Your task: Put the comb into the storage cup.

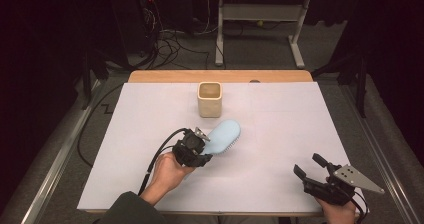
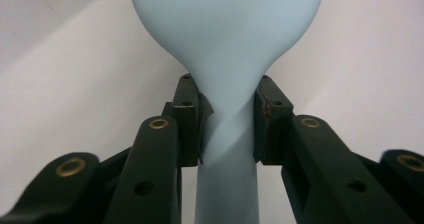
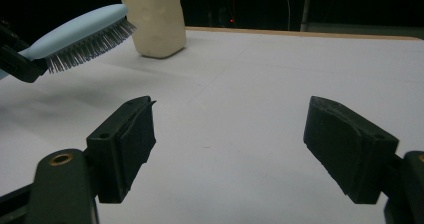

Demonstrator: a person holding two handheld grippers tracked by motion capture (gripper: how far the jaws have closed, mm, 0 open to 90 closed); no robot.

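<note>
Hairbrush (image 1: pixel 223 135) | left gripper (image 2: pixel 227 119) jaws clamp handle neck | right gripper (image 3: pixel 227 149) wide, idle | lift bristles clear of bench (image 1: pixel 280 134), aim handle into cup (image 1: pixel 209 99)

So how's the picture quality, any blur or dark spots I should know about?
High view: table well lit, surroundings dark. Left gripper view: hairbrush so close it looks soft and smooth. Right gripper view: bristles crisp, brush shadow on the sheet, cup clear against black.

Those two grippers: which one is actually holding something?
The left gripper: its fingers clamp the light blue hairbrush by its handle. The right gripper is open, holding nothing.
</note>
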